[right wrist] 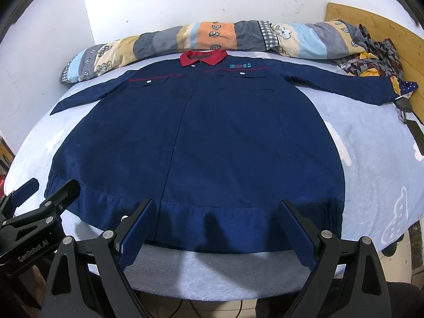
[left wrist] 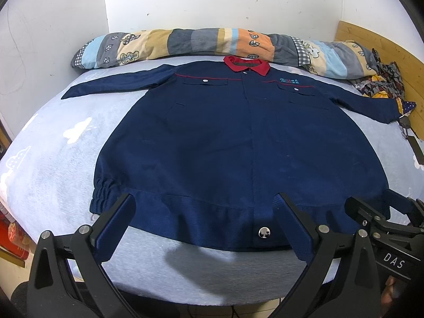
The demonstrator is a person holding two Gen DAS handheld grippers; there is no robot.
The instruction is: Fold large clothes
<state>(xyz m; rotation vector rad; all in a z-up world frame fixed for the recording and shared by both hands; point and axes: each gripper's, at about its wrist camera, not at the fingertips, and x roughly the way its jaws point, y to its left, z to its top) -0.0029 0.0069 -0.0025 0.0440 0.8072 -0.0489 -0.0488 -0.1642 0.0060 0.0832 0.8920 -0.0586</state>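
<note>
- The bed (left wrist: 47, 159), covered in a pale blue fleece sheet, fills most of both wrist views, with a white wall across the top of the frame.
- The navy work jacket (left wrist: 225, 143) is spread flat, front up, across the centre of the frame; its red collar (left wrist: 247, 65) lies at upper centre and both sleeves are stretched outwards to the left and right edges.
- A rolled patchwork quilt (left wrist: 185, 43) is seen along the upper part of the frame, just behind the collar.
- The left gripper (left wrist: 205, 206) is held over the hem at lower centre, jaws wide apart, nothing gripped.
- The right gripper (right wrist: 217, 212) is held likewise over the hem in its own view, jaws apart and empty.
- A metal snap (left wrist: 264, 232) sits on the hem at lower centre.
- Risk, as judged: if only the top layer of the hem were pinched, the back layer could be left behind and the fold would skew; the fleece sheet could also be caught and dragged up with the fabric.
</note>
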